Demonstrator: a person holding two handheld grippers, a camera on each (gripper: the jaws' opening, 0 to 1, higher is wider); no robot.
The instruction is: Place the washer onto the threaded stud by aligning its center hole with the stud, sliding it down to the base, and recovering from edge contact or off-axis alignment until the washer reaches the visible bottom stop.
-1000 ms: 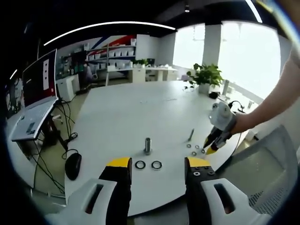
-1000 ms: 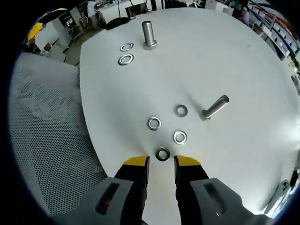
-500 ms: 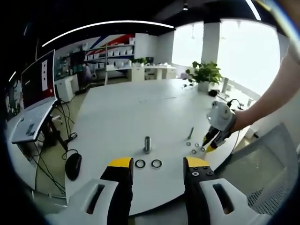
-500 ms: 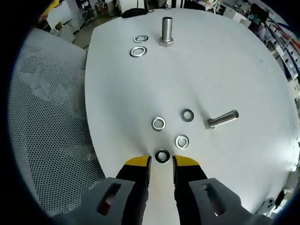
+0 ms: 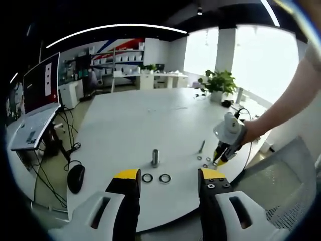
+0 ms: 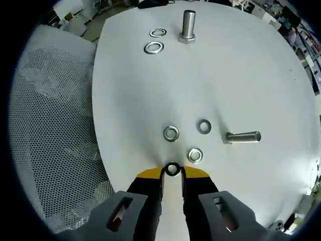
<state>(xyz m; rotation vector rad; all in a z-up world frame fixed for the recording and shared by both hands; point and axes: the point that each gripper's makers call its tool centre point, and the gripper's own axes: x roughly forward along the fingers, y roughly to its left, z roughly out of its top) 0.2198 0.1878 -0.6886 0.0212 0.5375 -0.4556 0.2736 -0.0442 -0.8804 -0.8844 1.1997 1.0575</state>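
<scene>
The right gripper (image 6: 172, 173) had its jaws narrow with a dark washer (image 6: 172, 168) between the tips, low over the white table (image 6: 241, 65); whether they pinched it could not be told. The upright stud (image 6: 188, 26) stood well beyond, two washers (image 6: 156, 40) just beside it. The left gripper (image 5: 167, 176) hung wide, holding nothing.

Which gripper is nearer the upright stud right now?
Left. The left gripper sits just short of the upright stud; the right gripper is off across the table, among the loose washers.
</scene>
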